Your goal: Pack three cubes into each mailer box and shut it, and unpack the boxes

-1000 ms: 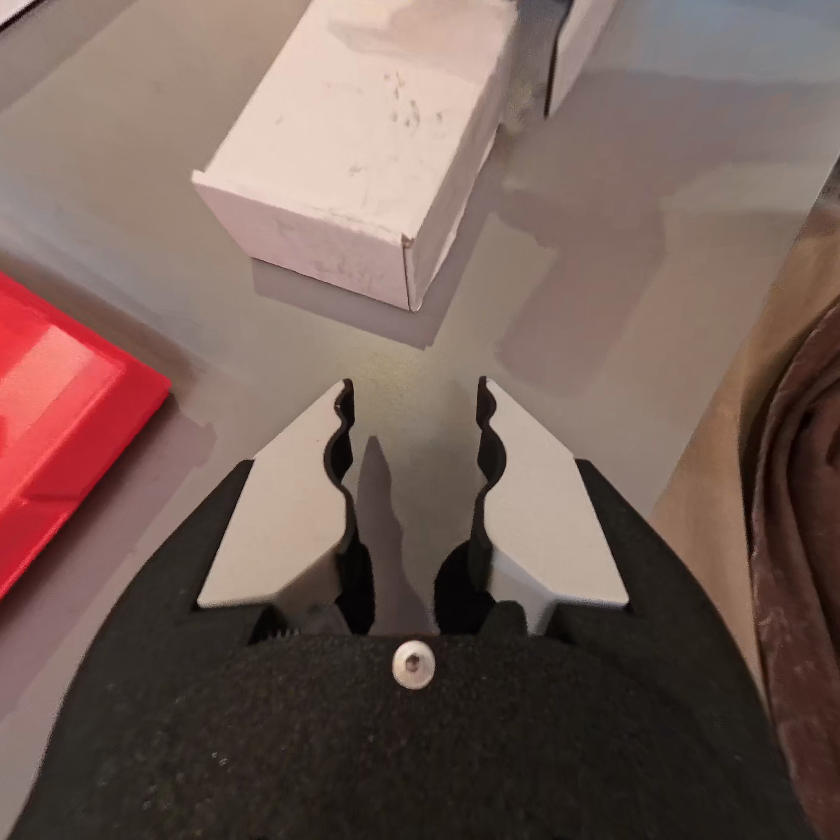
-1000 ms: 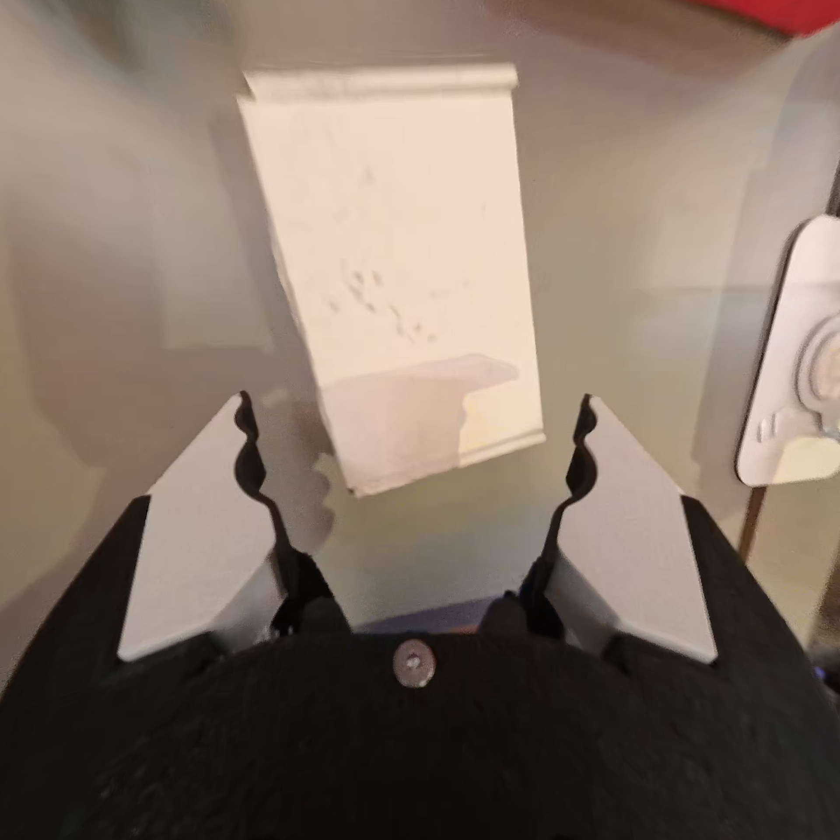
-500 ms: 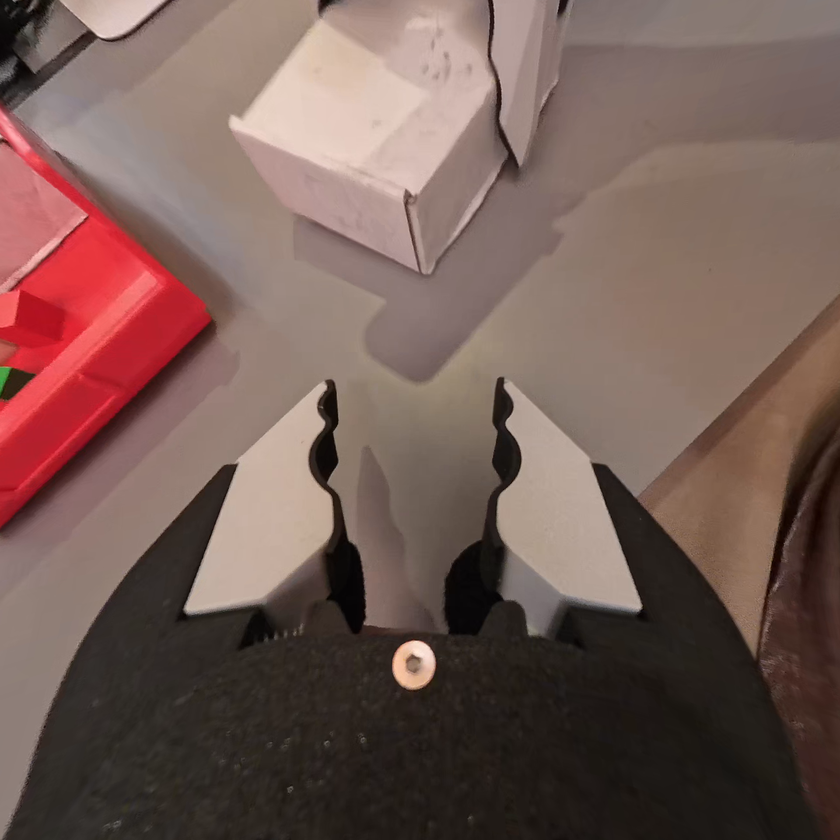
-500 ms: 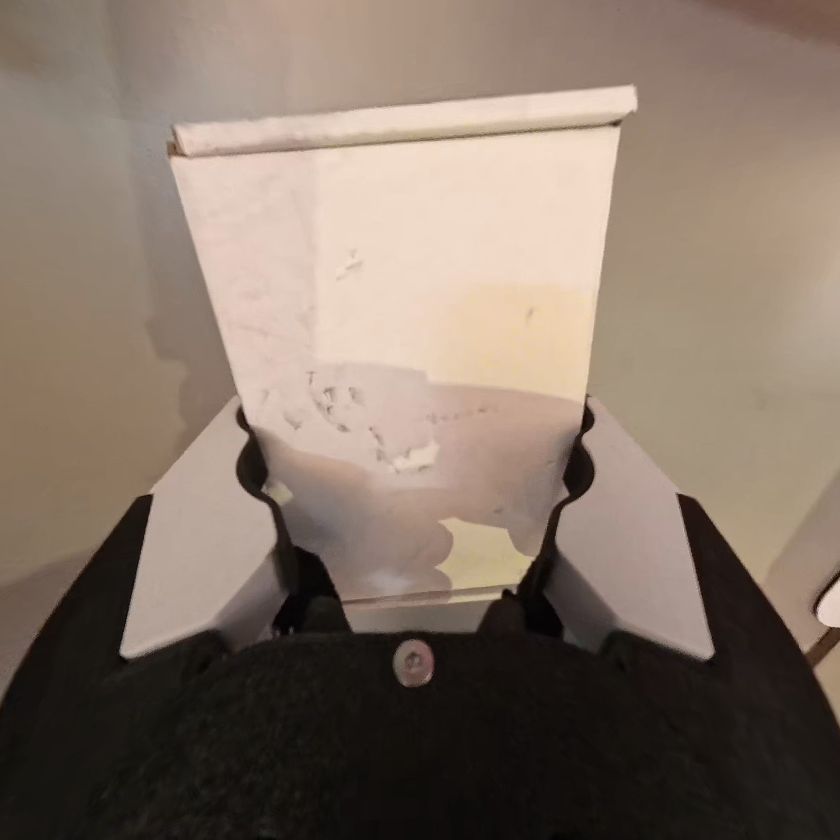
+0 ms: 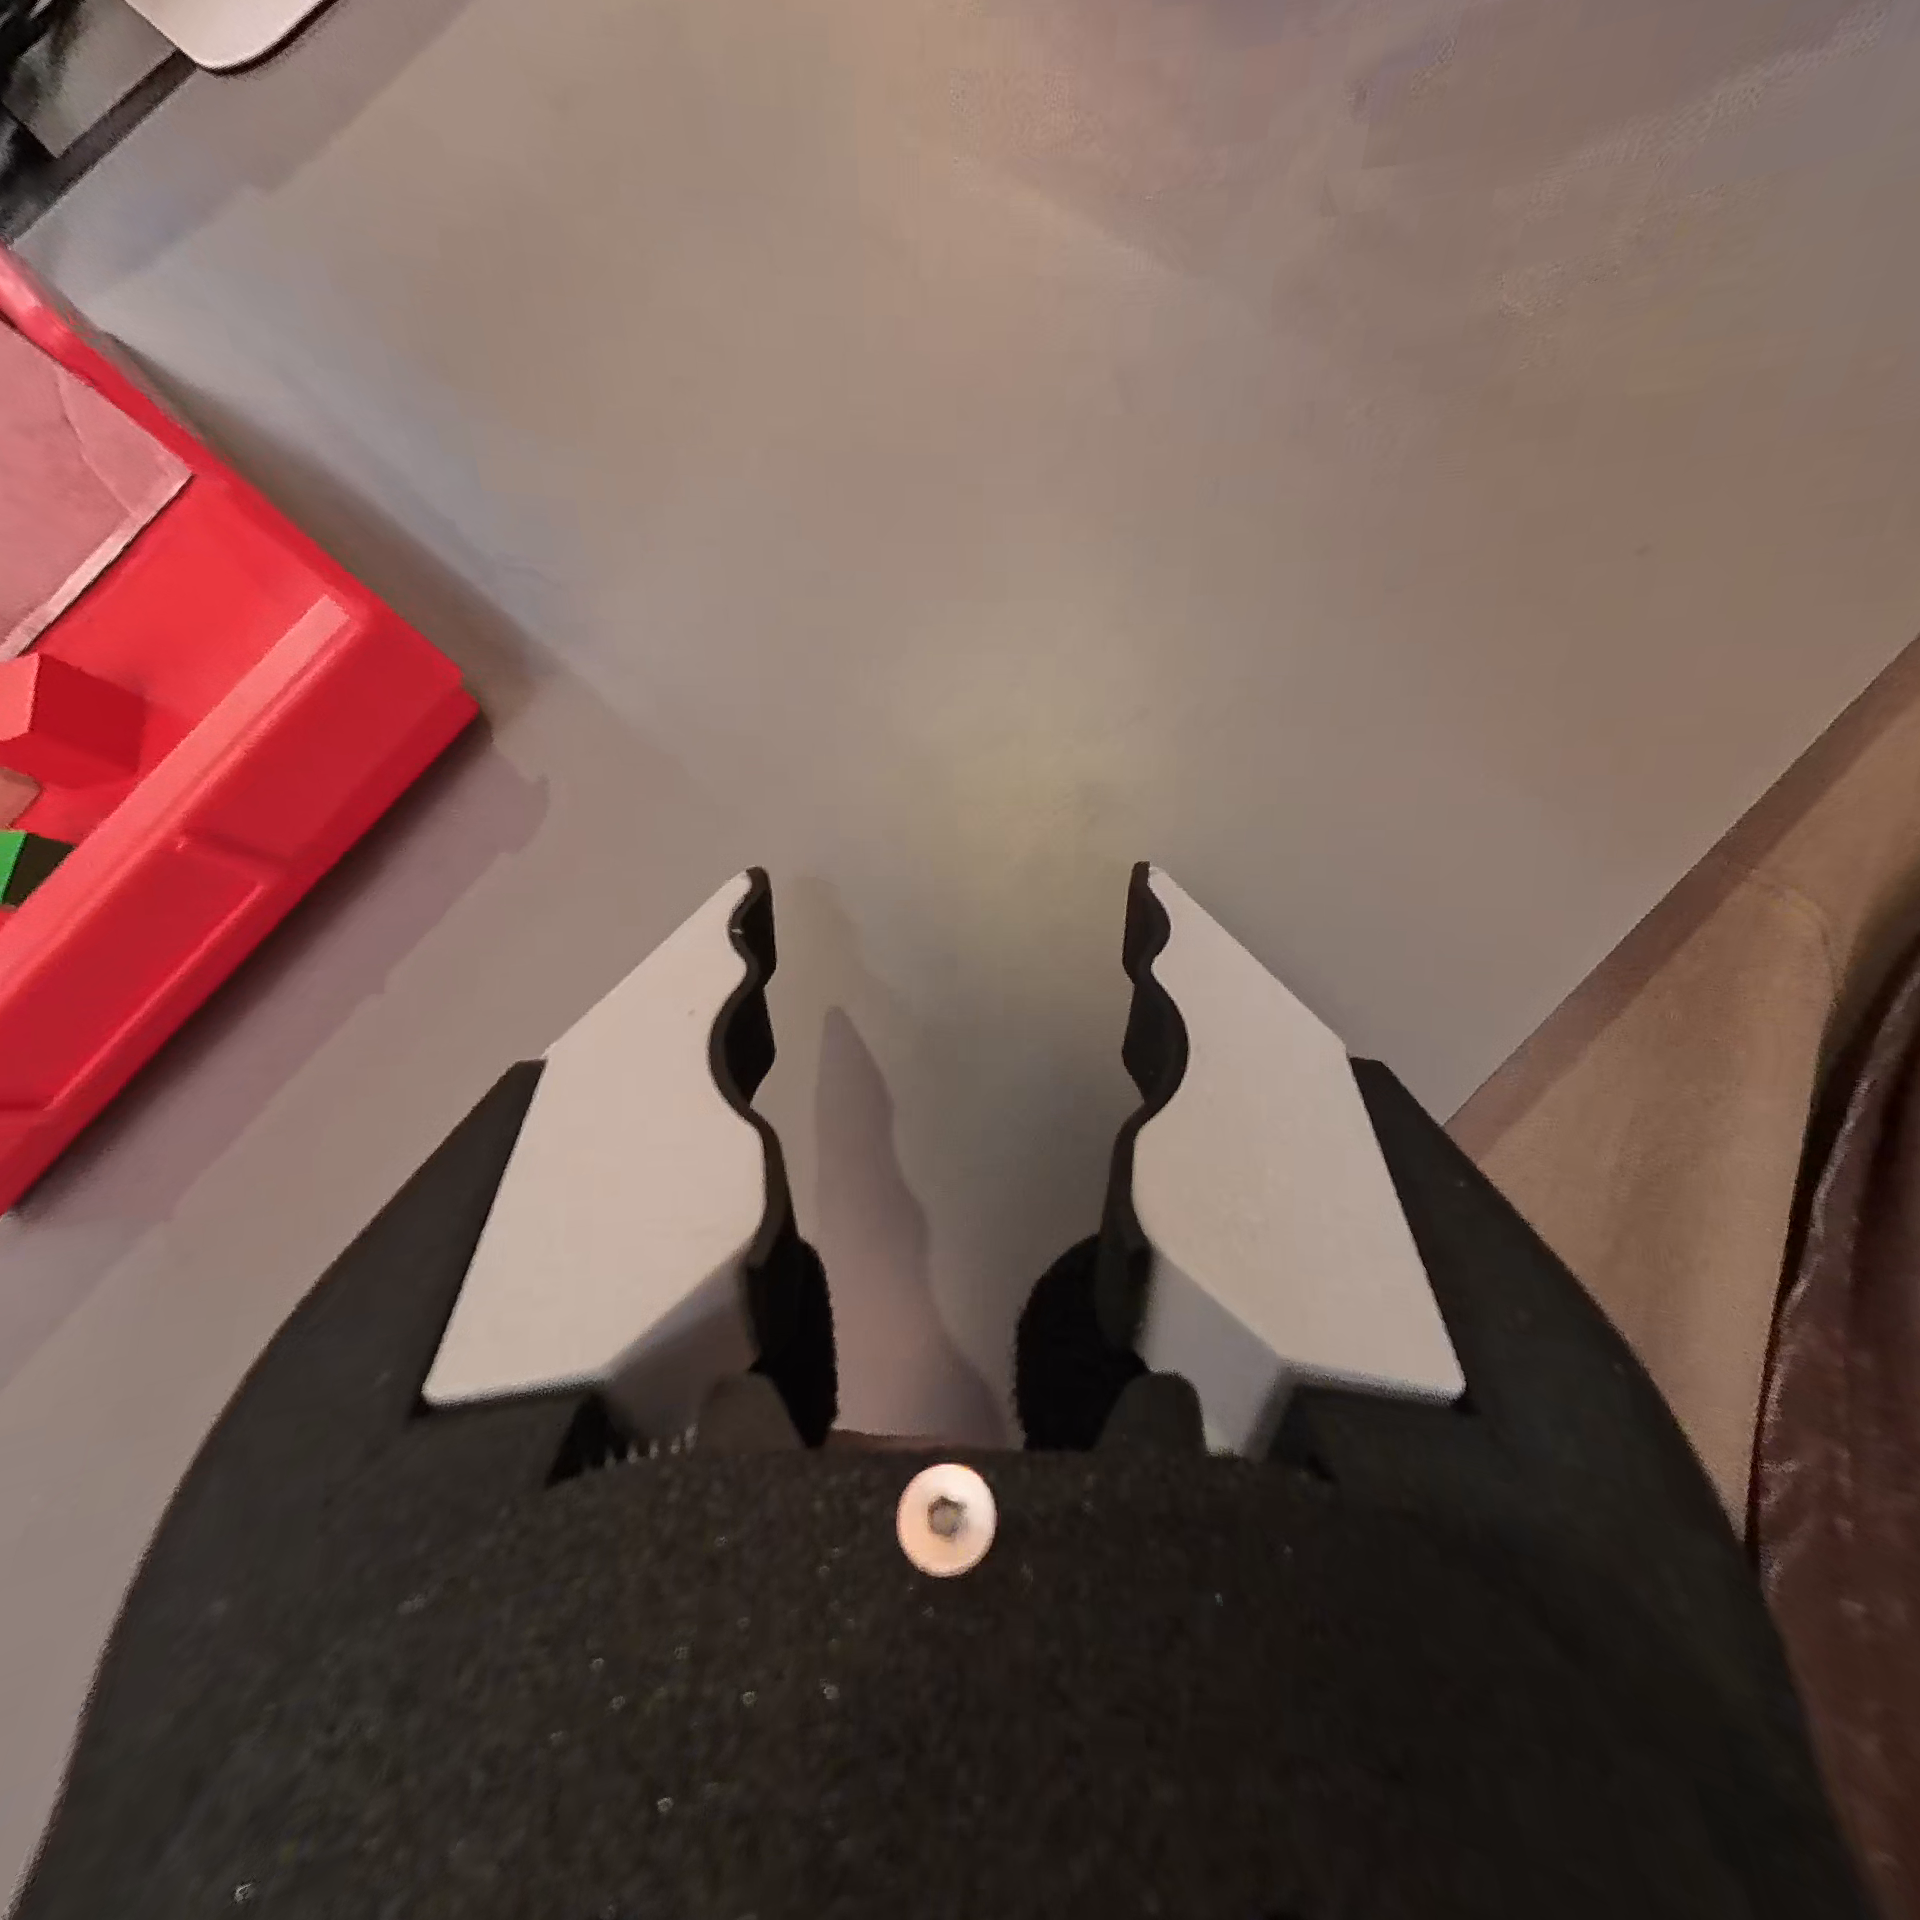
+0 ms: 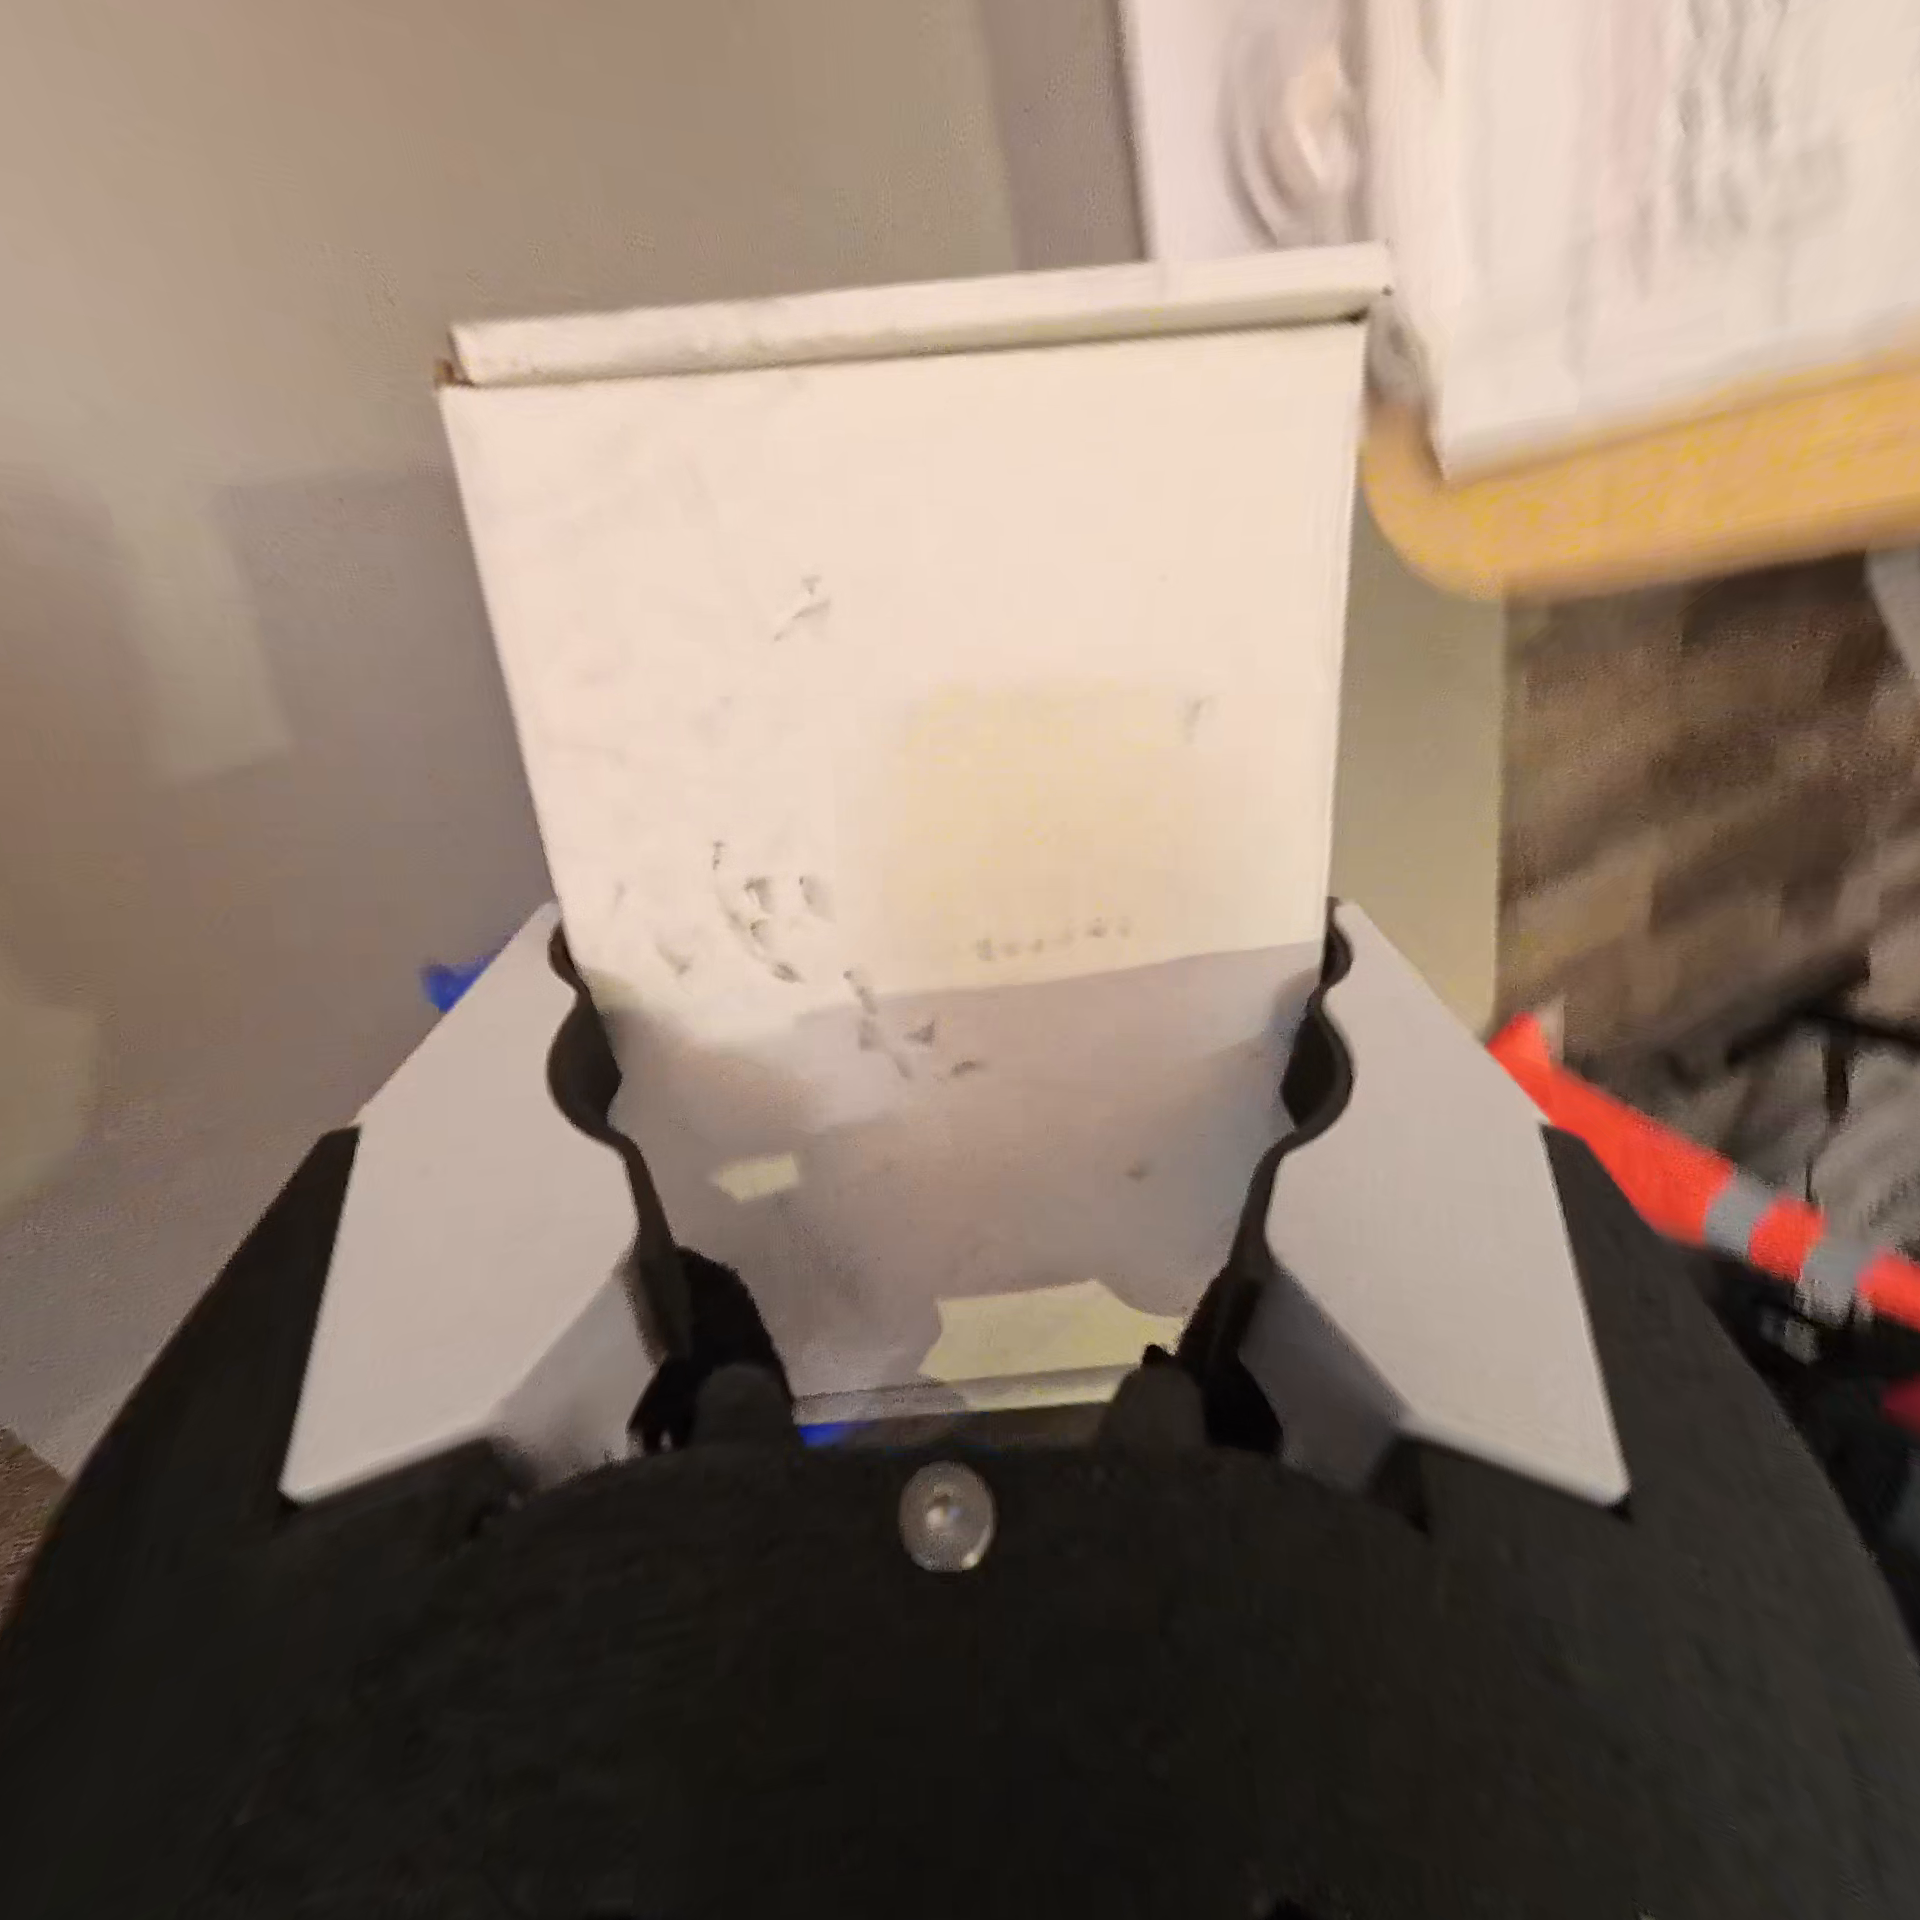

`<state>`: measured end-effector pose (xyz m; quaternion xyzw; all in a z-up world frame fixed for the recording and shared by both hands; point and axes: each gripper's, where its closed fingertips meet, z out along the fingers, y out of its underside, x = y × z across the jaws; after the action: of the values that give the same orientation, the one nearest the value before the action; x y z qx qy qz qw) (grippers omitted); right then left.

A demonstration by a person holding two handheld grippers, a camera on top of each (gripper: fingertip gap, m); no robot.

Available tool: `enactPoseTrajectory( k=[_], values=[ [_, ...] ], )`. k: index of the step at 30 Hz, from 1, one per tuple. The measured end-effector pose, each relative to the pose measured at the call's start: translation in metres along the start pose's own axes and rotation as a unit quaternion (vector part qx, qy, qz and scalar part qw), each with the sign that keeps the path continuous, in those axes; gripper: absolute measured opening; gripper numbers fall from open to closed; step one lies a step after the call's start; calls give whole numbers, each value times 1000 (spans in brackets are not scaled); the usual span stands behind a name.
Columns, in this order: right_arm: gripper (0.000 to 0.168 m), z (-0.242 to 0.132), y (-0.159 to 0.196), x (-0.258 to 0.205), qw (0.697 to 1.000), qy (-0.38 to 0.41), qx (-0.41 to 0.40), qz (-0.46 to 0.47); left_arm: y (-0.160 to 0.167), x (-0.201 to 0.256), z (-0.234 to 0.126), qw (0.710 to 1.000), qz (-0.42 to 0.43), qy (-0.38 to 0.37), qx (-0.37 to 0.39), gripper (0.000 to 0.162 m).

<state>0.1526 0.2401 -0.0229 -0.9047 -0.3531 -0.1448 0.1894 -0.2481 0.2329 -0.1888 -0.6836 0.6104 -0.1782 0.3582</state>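
Observation:
My right gripper (image 6: 948,940) is shut on a closed white mailer box (image 6: 914,665), holding it by its two long sides, lifted off the grey table. My left gripper (image 5: 948,883) is open and empty, low over the bare grey table (image 5: 1039,468). A red bin (image 5: 208,748) sits at the left of the left wrist view; a red cube (image 5: 73,712) and part of a green cube (image 5: 26,862) lie inside it. The mailer box does not show in the left wrist view.
The table's front edge (image 5: 1683,894) runs diagonally at the right, with brown fabric (image 5: 1849,1247) beyond it. In the right wrist view a white object on a wooden edge (image 6: 1621,499) is at upper right, and an orange strip (image 6: 1662,1174) lower right, blurred. My left gripper is the nearer one to the green cube (image 5: 26,862): about 20 centimeters, against 50 centimeters.
My right gripper moved onto the white mailer box, closed on its sides and lifted it away. The box has left the left wrist view. My left gripper opened slightly.

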Motion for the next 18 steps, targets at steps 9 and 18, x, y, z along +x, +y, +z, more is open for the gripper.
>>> enactPoseTrajectory(
  k=[9, 18],
  values=[
    [132, 58, 150, -28, 988, -111, -100, 44, -4, 6, 7, 1000, 15, 11, -2, 65],
    [132, 127, 170, -79, 972, -171, -155, -51, -4, 7, 8, 1000, 0, 21, 1, 64]
  ],
)
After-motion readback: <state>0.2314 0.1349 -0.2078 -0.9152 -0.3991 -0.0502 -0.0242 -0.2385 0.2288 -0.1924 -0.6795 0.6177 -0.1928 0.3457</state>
